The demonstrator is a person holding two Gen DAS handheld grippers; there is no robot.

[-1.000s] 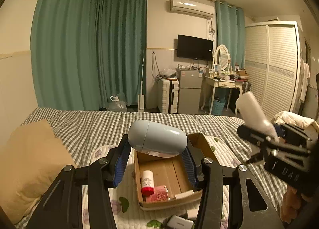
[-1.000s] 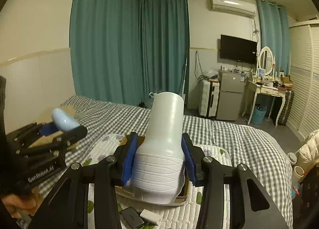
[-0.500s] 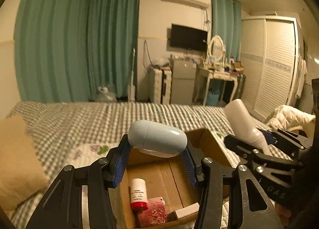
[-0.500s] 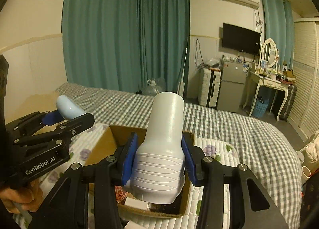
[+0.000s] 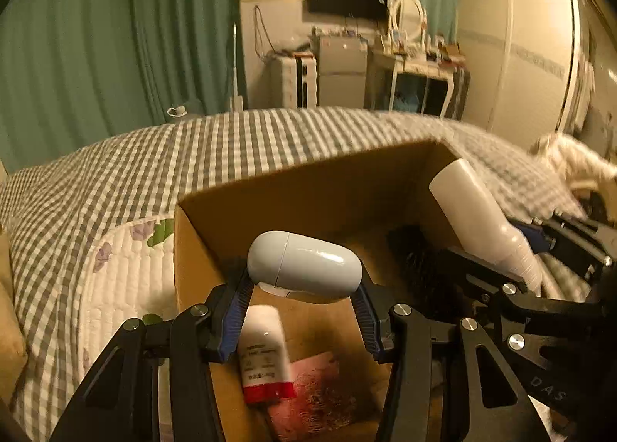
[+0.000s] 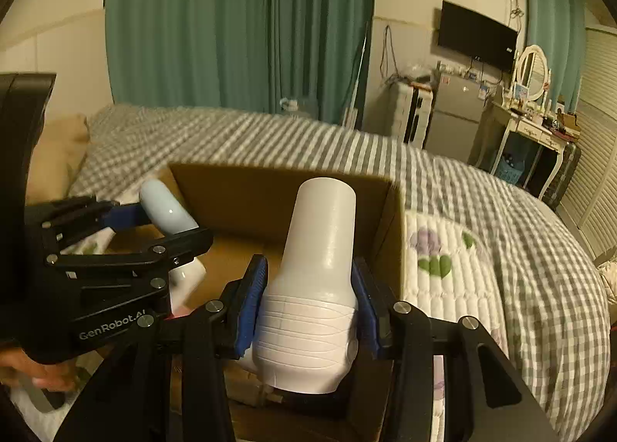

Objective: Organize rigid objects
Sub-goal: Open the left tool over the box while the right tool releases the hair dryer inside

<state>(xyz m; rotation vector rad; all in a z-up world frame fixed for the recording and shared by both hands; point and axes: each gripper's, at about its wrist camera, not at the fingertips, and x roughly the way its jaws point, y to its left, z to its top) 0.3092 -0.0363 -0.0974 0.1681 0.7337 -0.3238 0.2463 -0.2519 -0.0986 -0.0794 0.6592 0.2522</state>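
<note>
My left gripper (image 5: pixel 302 311) is shut on a pale blue capsule-shaped case (image 5: pixel 304 264), held crosswise over the open cardboard box (image 5: pixel 308 187). My right gripper (image 6: pixel 308 311) is shut on a white ribbed bottle (image 6: pixel 316 276), upright between its blue pads, above the same box (image 6: pixel 277 187). In the left wrist view the white bottle (image 5: pixel 482 218) and the right gripper (image 5: pixel 532 261) lean in over the box's right side. In the right wrist view the blue case (image 6: pixel 166 210) and the left gripper (image 6: pixel 127 234) sit at the left. Inside the box lie a white tube with a red cap (image 5: pixel 264 357) and a pink packet (image 5: pixel 320 392).
The box rests on a white quilted pad (image 6: pixel 443 272) spread over a grey checked bedspread (image 5: pixel 154 172). A beige pillow (image 6: pixel 58 157) lies at the left. Teal curtains, a fridge, a dressing table and a wardrobe stand beyond the bed. A hand (image 6: pixel 34 372) grips the left tool.
Both grippers have come down and forward toward the box, which now fills the lower view. The case and the bottle stay gripped as before.
</note>
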